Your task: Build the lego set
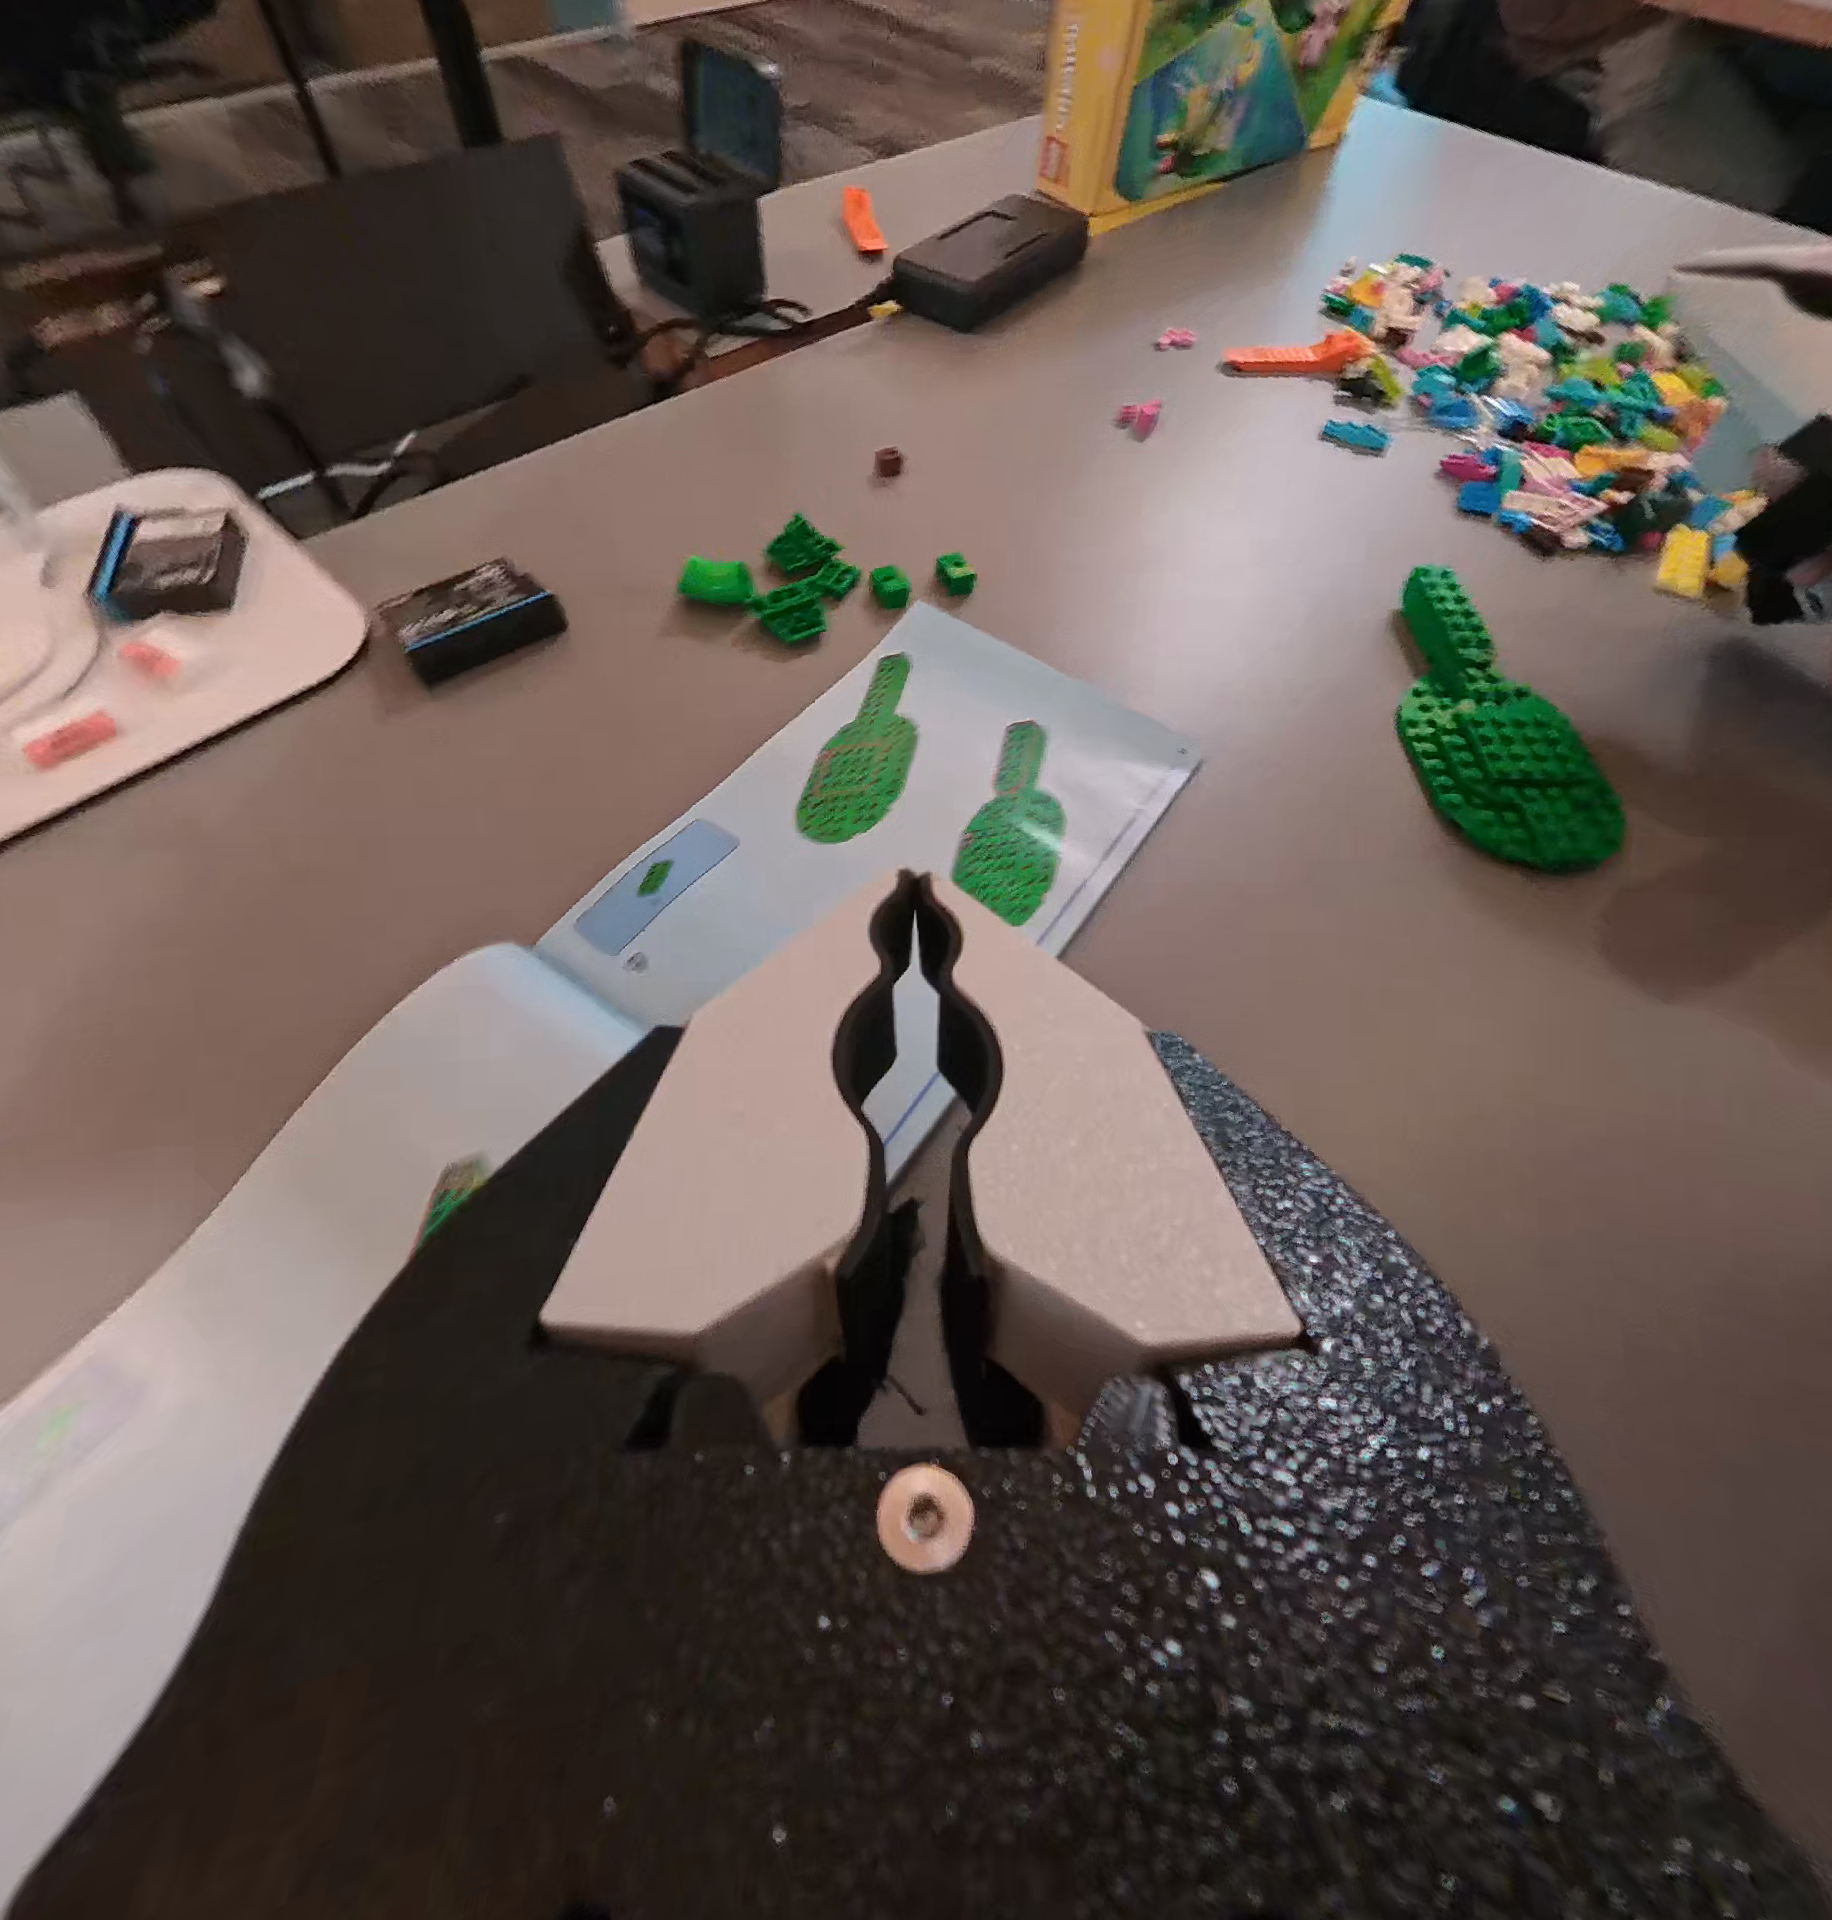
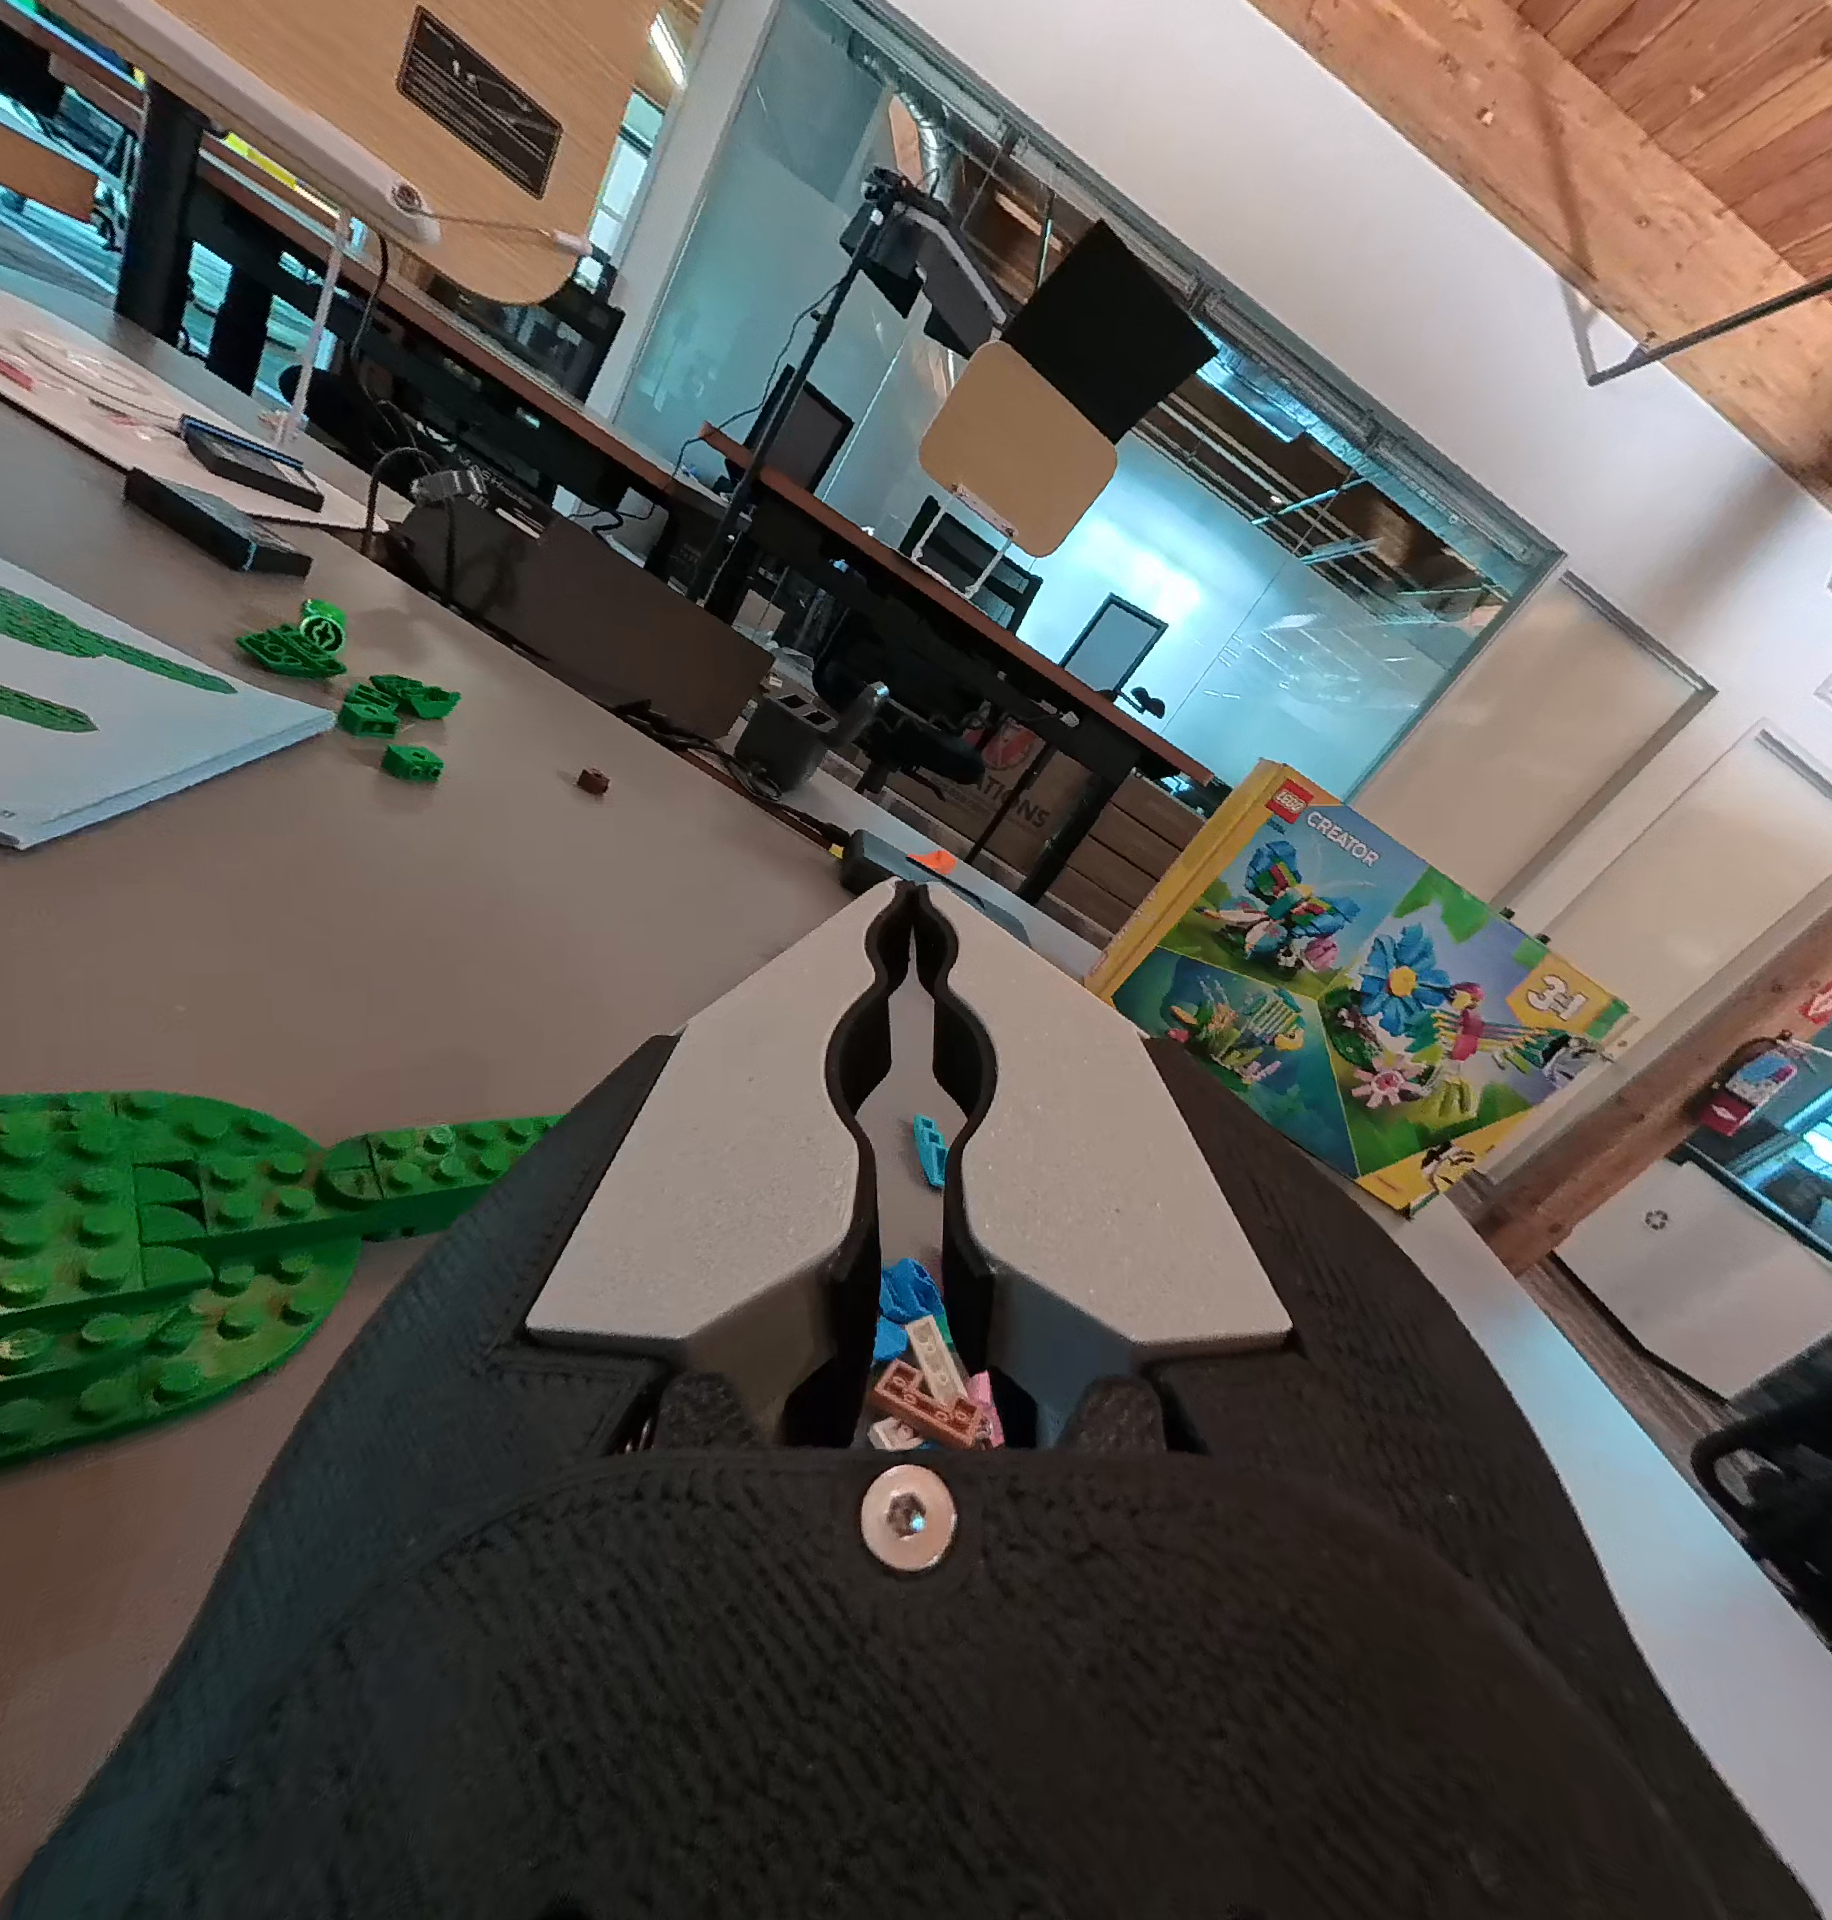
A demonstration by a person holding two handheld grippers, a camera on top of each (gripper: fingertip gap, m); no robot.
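While both claws sit clenched on nothing, the left gripper [image 1: 917, 883] hovers over the instruction booklet [image 1: 995, 748] and the right gripper [image 2: 912, 894] over the loose brick pile [image 1: 1546, 416]. Just beyond lies the green leaf build [image 1: 1504, 758], light, rigid, best pinched at its thin rim. Open table [image 1: 1255, 1039] surrounds it; small green pieces [image 1: 818, 582] lie farther off.

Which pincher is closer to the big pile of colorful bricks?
Right. The right gripper sits at the pile's edge, over bricks. The left gripper hovers over the booklet, well away.
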